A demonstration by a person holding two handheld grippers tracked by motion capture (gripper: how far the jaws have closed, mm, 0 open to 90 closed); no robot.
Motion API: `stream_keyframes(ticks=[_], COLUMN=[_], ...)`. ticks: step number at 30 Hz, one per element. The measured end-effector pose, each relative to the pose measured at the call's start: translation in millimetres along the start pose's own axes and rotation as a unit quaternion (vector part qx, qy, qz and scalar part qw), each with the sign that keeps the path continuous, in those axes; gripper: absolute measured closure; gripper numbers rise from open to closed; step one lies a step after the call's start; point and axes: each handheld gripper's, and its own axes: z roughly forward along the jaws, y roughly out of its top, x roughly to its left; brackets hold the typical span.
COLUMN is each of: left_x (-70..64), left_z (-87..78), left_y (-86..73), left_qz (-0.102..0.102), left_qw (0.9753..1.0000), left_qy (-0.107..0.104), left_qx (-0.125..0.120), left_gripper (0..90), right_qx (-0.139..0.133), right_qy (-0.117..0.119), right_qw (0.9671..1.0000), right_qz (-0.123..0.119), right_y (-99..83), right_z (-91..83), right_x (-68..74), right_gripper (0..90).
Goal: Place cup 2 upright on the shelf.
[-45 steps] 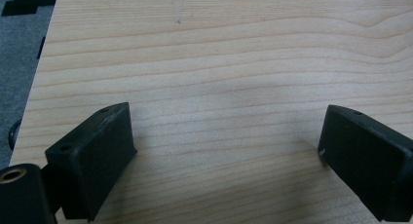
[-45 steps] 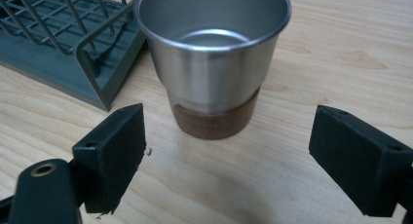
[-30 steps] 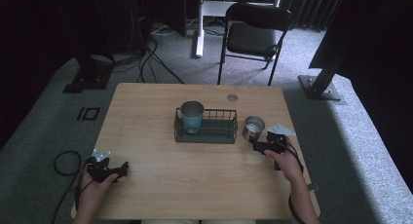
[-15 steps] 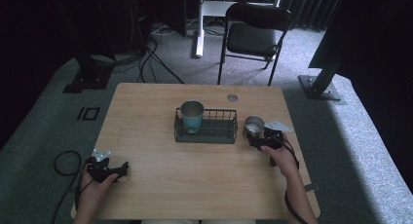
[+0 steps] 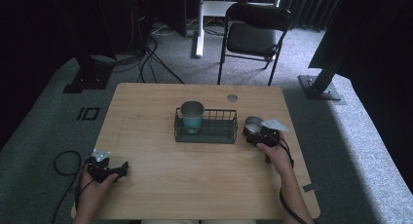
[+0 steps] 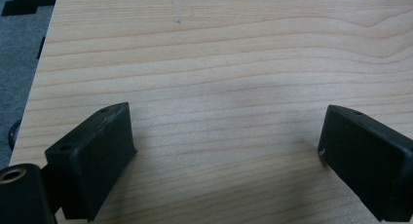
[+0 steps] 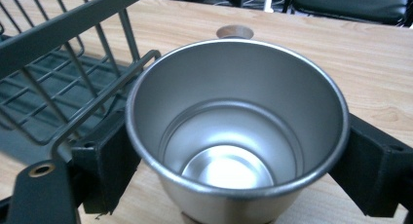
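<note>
Right gripper view showed the steel cup upright between the right gripper's jaws, which pinched its sides just right of the wire basket, while the left gripper idled spread, well apart.

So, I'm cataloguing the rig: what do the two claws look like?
Both are black handheld units. The left claw and right claw each carry a pale grey three-cornered plate on top and trail a black cable. Their jaws are blocky black pads with small screw holes. Forearms look bare.
</note>
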Motion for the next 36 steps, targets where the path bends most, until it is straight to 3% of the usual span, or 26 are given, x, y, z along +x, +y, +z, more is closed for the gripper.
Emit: stream_keyframes(ticks=[8, 14, 21, 25, 36], left_x=[0.0, 0.0, 0.0, 0.0, 0.0], left_z=[-0.2, -0.2, -0.2, -0.1, -0.2], left_y=[0.1, 0.1, 0.1, 0.1, 0.1], left_qz=[0.001, 0.001, 0.0, 0.0, 0.0], left_qw=[1.0, 1.0, 1.0, 1.0, 1.0], left_qy=[0.0, 0.0, 0.0, 0.0, 0.0], left_qx=[0.001, 0.001, 0.001, 0.001, 0.001], left_gripper=[6.7, 6.7, 6.7, 6.7, 6.7], right_qx=[-0.005, -0.001, 0.001, 0.004, 0.007], right_qy=[-0.006, -0.018, -0.012, 0.006, 0.001], right_qw=[0.9998, 0.9998, 0.9999, 0.9999, 0.9999], right_qz=[0.016, 0.007, 0.004, 0.014, 0.008], right_y=[-1.7, -1.6, -1.0, 2.9, 15.5], right_z=[6.7, 9.4, 8.7, 6.3, -3.0], right_x=[2.5, 3.7, 2.4, 1.9, -1.3], right_gripper=[12.8, 17.2, 17.9, 18.0, 18.0])
